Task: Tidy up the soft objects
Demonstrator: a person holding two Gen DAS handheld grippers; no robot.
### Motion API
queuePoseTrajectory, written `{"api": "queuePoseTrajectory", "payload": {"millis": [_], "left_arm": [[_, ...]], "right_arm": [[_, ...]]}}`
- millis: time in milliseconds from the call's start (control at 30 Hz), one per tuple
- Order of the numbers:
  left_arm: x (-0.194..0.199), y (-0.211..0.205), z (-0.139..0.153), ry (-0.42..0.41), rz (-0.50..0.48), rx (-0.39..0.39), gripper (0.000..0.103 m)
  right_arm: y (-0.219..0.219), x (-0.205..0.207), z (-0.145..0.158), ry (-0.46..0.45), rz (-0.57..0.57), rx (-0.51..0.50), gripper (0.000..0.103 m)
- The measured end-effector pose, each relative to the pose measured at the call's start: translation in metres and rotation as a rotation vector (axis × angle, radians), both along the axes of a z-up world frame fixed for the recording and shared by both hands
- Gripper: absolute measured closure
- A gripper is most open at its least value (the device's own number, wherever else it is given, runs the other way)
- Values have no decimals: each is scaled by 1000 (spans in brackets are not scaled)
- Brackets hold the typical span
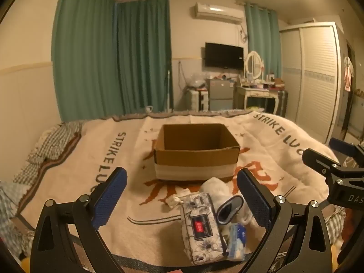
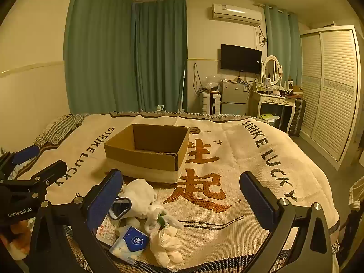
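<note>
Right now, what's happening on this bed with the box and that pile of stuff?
A person holds a two-finger claw in each hand, and both the left claw and right claw are open and holding nothing. An open cardboard box sits on the blanket, and no item shows inside it. In front of it lies a small pile: a floral tissue pack, a blue tissue pack, a white sock and a crumpled white plastic bag. Sorting has not visibly begun.

I have both grippers side by side, level and pointing forward. My left gripper (image 1: 182, 202) has its fingers spread wide, empty. My right gripper (image 2: 182, 203) is likewise spread wide, gripping nothing.
</note>
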State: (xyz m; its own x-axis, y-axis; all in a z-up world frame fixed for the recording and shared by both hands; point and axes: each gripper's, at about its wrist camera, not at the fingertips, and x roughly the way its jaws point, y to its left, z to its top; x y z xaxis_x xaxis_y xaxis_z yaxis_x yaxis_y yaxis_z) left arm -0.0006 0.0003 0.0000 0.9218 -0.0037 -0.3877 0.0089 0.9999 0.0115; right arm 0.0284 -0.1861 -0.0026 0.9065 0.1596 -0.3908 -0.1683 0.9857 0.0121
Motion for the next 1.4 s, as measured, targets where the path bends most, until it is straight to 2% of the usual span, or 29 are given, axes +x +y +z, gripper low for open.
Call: {"api": "queuePoseTrajectory", "payload": {"millis": [467, 1400], "left_arm": [[0, 4, 5, -1, 38, 9, 4], [1, 0, -1, 21, 31, 16, 4]], "right_arm": [[6, 3, -5, 15, 0, -2, 0], [2, 1, -8, 18, -2, -7, 0]]}}
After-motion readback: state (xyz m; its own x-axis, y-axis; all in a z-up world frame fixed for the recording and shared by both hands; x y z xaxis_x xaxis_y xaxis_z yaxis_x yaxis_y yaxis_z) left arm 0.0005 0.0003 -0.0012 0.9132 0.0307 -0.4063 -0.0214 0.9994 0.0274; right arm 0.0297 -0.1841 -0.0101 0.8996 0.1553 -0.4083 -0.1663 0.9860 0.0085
